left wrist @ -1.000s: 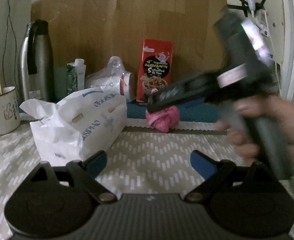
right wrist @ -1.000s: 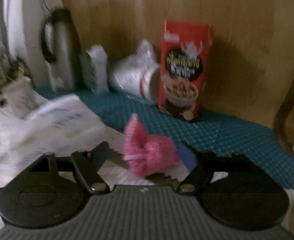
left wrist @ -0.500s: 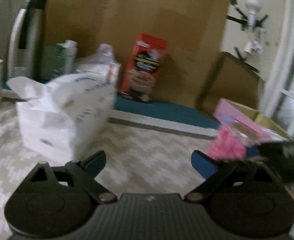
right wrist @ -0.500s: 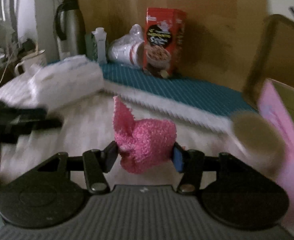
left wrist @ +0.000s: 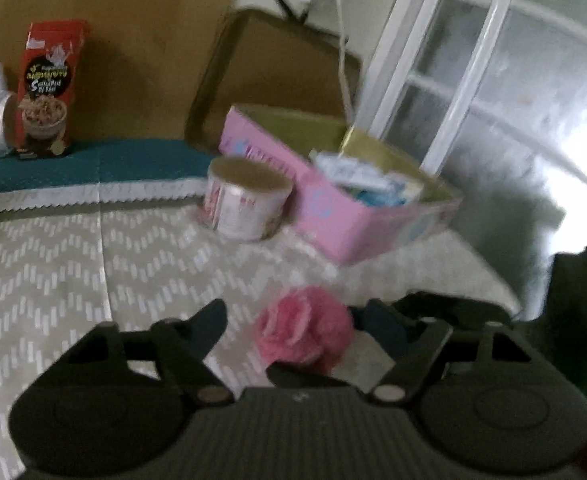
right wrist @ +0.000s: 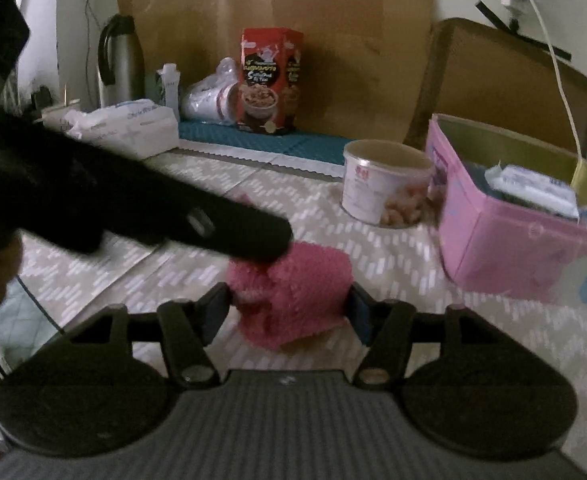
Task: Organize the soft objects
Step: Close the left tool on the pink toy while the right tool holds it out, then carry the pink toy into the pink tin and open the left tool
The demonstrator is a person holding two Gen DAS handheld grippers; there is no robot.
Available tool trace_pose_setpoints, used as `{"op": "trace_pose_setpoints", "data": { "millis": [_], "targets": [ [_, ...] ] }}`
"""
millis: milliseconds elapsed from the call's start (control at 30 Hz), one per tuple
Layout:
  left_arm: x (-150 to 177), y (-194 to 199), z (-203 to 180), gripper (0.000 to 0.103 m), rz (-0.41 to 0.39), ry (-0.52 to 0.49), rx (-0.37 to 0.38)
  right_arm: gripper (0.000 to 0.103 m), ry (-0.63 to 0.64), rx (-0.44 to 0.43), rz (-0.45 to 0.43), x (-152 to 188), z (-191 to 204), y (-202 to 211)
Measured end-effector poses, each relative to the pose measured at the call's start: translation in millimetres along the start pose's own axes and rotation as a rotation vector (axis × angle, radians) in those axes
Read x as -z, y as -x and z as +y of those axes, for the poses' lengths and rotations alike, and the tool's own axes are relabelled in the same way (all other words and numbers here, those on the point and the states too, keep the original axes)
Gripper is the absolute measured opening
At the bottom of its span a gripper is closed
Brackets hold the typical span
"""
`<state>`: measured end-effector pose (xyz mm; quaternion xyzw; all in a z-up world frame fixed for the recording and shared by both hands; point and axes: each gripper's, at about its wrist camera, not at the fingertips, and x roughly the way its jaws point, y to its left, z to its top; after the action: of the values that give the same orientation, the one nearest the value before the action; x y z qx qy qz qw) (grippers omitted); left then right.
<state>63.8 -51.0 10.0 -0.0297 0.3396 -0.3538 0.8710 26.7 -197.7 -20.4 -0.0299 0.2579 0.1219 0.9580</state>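
- Your right gripper [right wrist: 287, 308] has the pink fluffy ball [right wrist: 293, 292] between its jaws. Both pads seem to touch its sides, so it is pinching the ball. These jaws have just been opening a little.
- Your left gripper [left wrist: 295, 316] reaches in from the other side. Its jaws are spread around the same ball and have just been closing. In the left wrist view there is a gap on one side, so it is not pinching yet.
- The ball sits low over the desk [left wrist: 53, 280], near the pink box [right wrist: 513, 248] and the round tin [right wrist: 381, 188]. You cannot tell if it rests on the desk or hangs just above it.
- It looks like you are passing the ball from one gripper to the other. Hold both grippers steady and let only one pair of jaws move at a time.
- Close the left jaws until the fluff squashes a bit, and only then let go with the right.
- Grab the thick middle, not the loose fluff at the edge, or it may slip out.
- The ball is bright pink, fuzzy and lumpy. It looks very soft and light.
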Motion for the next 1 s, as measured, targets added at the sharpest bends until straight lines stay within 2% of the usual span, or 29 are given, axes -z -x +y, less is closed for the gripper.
{"op": "trace_pose_setpoints", "data": {
  "millis": [33, 100, 167, 333, 500, 567, 600, 633, 667, 733, 767, 833, 1000],
  "targets": [
    [1, -7, 0, 0.062, 0.028, 0.012, -0.004, 0.064, -0.008, -0.01, -0.005, 2, -2, -2],
    [1, -19, 5, 0.055, 0.088, 0.066, 0.034, 0.061, -0.015, -0.024, -0.015, 6, -4, -1],
    [-4, -18, -2, 0.054, 0.071, 0.066, 0.048, 0.06, -0.033, -0.02, -0.058, 6, -11, 8],
    [-46, -24, -48, 0.05, 0.0, -0.068, 0.062, 0.06, -0.034, 0.065, -0.207, -9, -41, 36],
    [-89, -59, -90, 0.051, -0.043, -0.148, 0.08, 0.061, -0.054, 0.18, -0.268, -31, -90, 47],
    [-103, -83, -97, 0.054, -0.036, -0.136, 0.08, 0.062, -0.066, 0.219, -0.258, -38, -112, 41],
    [-107, -95, -101, 0.064, -0.032, -0.14, 0.067, 0.063, -0.059, 0.24, -0.243, -39, -121, 36],
    [-112, -108, -103, 0.075, -0.024, -0.15, 0.039, 0.071, -0.039, 0.264, -0.211, -41, -128, 27],
    [-113, -120, -105, 0.076, -0.016, -0.159, -0.011, 0.076, -0.022, 0.292, -0.167, -42, -135, 17],
    [-115, -130, -104, 0.076, -0.001, -0.148, -0.075, 0.079, -0.043, 0.331, -0.15, -38, -143, 14],
    [-116, -127, -101, 0.076, -0.012, -0.126, -0.056, 0.079, -0.068, 0.32, -0.157, -35, -147, 19],
    [-114, -113, -96, 0.084, -0.049, -0.102, -0.038, 0.081, -0.119, 0.304, -0.199, -28, -150, 35],
    [-112, -81, -97, 0.084, -0.117, -0.118, -0.134, 0.079, -0.28, 0.306, -0.303, -6, -157, 74]
  ]
}}
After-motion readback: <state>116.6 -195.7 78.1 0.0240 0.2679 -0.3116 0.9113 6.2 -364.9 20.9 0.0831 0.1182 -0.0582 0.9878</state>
